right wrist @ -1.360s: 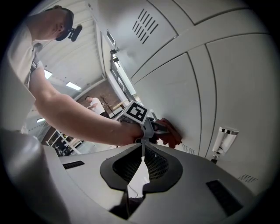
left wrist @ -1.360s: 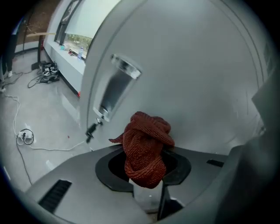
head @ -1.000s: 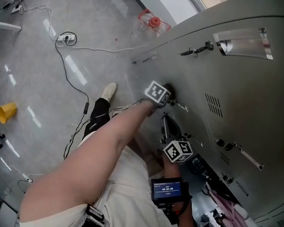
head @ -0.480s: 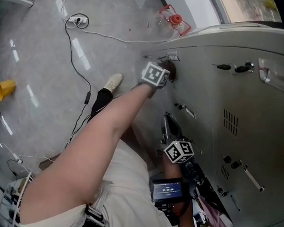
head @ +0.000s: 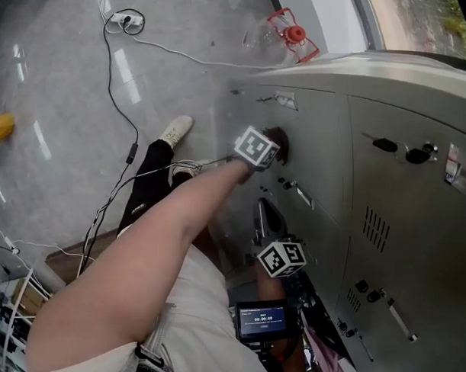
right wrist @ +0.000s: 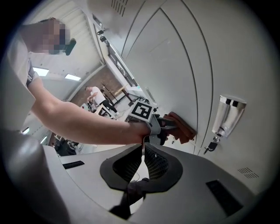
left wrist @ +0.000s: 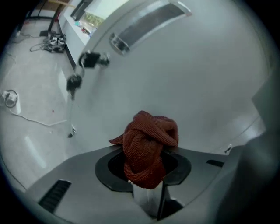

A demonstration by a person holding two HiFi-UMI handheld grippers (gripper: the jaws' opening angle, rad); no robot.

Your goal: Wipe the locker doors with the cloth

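Note:
A rust-red cloth (left wrist: 148,146) is bunched in my left gripper (head: 272,148), which is shut on it and presses it flat to a grey locker door (left wrist: 197,78). In the head view the cloth (head: 280,139) shows just past the marker cube, near a small door handle (head: 298,190). The right gripper view shows the same cloth (right wrist: 184,128) against the door from the side. My right gripper (right wrist: 142,153) is shut on nothing; it hangs below the left arm, close to the lockers (head: 318,139), jaws pointing up.
A key (left wrist: 91,59) sits in a lock left of the cloth, under a clear label holder (left wrist: 148,22). More locks and keys (head: 406,153) dot the doors to the right. On the floor lie cables (head: 119,71) and a plastic bottle (head: 288,34).
My left gripper has slid the cloth along the door: up toward the locker's far edge half a second ago, now back down nearer the small handle. The right gripper has stayed put.

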